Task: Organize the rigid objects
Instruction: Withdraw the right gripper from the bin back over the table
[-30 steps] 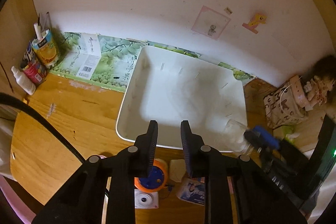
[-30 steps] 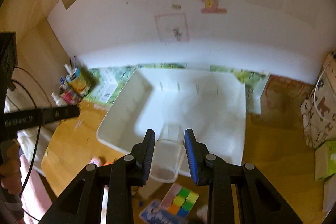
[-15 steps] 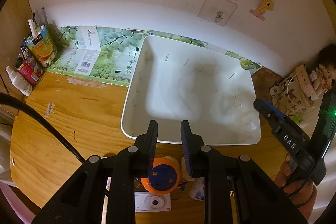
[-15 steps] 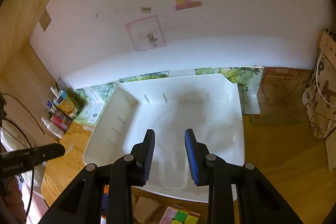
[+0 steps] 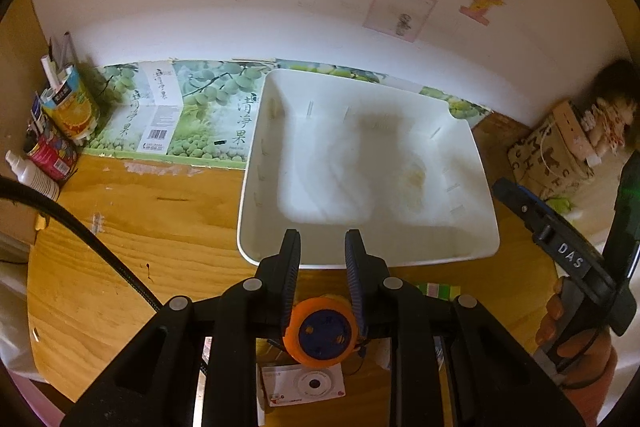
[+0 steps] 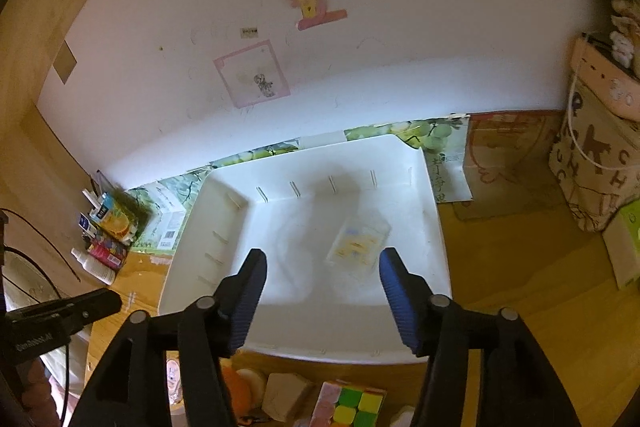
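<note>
Clear container [image 6: 358,242] released into white tray [image 6: 434,227], right side; right tool [image 6: 320,269] just opened, nothing between jaws. Left tool [image 5: 322,259] closed, empty. Left at tabletop near edge (unsorted): orange reel [image 5: 322,331], cube [image 6: 352,407], camera [image 5: 304,383].

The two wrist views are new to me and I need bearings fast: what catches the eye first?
The big white bin fills the middle of the wooden desk, with a clear plastic box lying inside it toward its right. The right gripper, its jaws just opened, hangs over the bin's near edge. The left gripper is shut on an orange and blue round toy at the near edge.
</note>
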